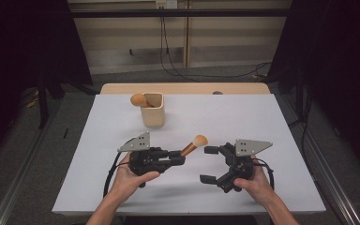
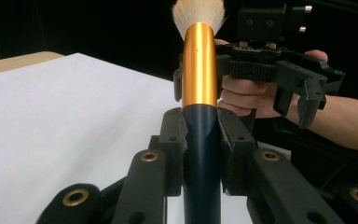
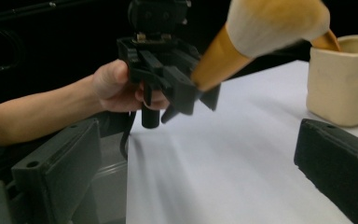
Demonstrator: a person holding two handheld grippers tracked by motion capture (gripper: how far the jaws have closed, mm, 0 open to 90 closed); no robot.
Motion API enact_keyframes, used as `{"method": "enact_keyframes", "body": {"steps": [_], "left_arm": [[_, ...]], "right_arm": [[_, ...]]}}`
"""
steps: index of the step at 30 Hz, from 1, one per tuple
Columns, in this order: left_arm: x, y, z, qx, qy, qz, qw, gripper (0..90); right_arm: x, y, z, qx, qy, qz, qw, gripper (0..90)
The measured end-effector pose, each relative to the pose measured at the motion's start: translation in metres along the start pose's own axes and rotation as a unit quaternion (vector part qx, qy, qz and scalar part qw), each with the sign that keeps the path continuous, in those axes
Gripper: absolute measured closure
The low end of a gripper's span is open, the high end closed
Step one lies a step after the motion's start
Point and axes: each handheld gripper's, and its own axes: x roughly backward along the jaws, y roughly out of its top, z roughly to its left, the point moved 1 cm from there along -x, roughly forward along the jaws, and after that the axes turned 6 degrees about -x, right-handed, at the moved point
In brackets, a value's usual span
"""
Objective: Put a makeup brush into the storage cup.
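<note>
On the left half of the white counter (image 1: 122, 187), seen from the high view, the person's left hand (image 1: 131, 180) holds the left tongs (image 1: 180, 157) level above the surface, jaws directed toward the right. These tongs are pressed together on the dark lower handle of a makeup brush (image 1: 193, 145); the left gripper view shows both black jaws flat against the navy handle (image 2: 201, 140), with the gold ferrule (image 2: 198, 65) and pale bristles (image 2: 198, 14) rising beyond them. The brush is tilted, its bristle head up and to the right, clear of the counter, between the two grippers.

Behind the left tongs, toward the far side of the counter, stands a cream square cup (image 1: 152, 110), upright, with a second brush (image 1: 139, 100) leaning in it, its rounded head over the cup's left rim. In the right gripper view the cup (image 3: 342, 79) appears at the right edge.

To the right, the right hand (image 1: 258, 183) holds the right tongs (image 1: 210, 164), spread wide with nothing between the jaws; one jaw lies near the bristle head, apart from it. The right gripper view shows the two jaws far apart at the lower corners and the held brush (image 3: 261, 32) close ahead.
</note>
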Motion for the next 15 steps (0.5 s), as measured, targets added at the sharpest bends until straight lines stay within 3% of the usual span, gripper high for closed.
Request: {"method": "enact_keyframes", "body": {"steps": [7, 15], "left_arm": [[-0.0051, 0.0018, -0.0020, -0.003, -0.010, -0.014, 0.9998, 74.3], [-0.0091, 0.0021, -0.0044, -0.005, -0.017, -0.020, 0.9997, 74.2]], "right_arm": [[-0.0030, 0.0062, 0.0024, -0.010, -0.006, -0.032, 0.9994, 3.2], [-0.0056, 0.0102, 0.0015, -0.030, 0.004, -0.070, 0.9971, 23.6]]}}
